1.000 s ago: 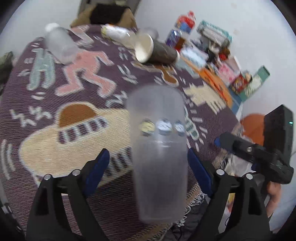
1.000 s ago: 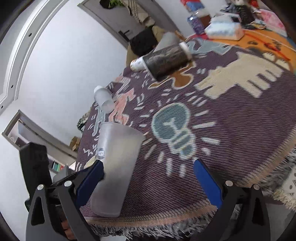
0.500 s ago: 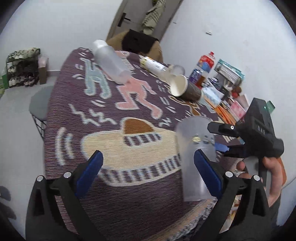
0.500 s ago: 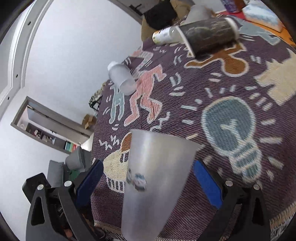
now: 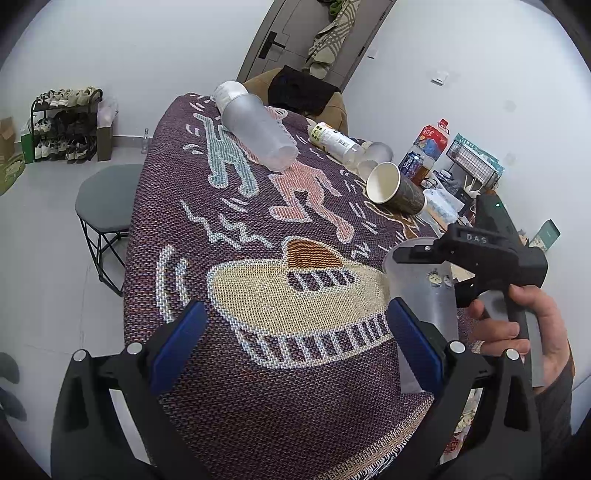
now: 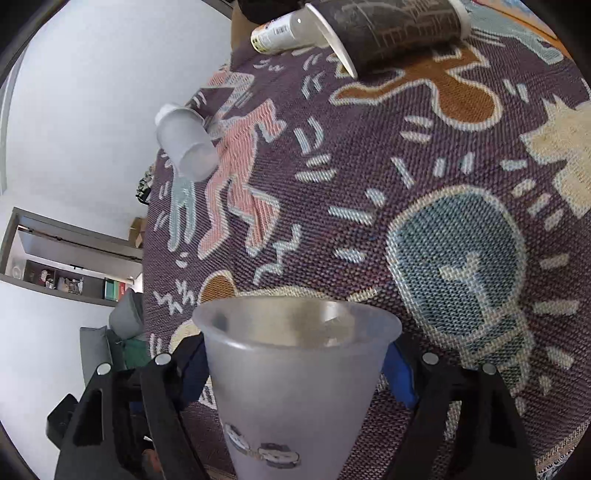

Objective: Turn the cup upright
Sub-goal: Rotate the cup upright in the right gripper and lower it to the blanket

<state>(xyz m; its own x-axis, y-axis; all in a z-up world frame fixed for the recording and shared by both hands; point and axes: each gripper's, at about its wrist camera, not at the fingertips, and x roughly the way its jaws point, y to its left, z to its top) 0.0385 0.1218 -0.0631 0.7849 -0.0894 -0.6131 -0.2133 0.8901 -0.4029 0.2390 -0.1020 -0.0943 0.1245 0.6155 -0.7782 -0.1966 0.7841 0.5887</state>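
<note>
Now the right claw grips the light, slippery frosted plastic cup mid-wall; left claw gapes empty.

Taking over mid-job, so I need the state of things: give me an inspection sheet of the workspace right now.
Surface: table under a purple patterned woven cloth.
Job's things: frosted cup, mouth up, at the near edge, between the right gripper's fingers.
Clutter: second frosted cup, paper cup and bottle all lie on their sides; cartons and boxes at the far right.
Grippers: right gripper closed on the frosted cup; left gripper open, holding nothing.
Cables: nothing seen.
Surroundings: stool, shoe rack, door.
</note>
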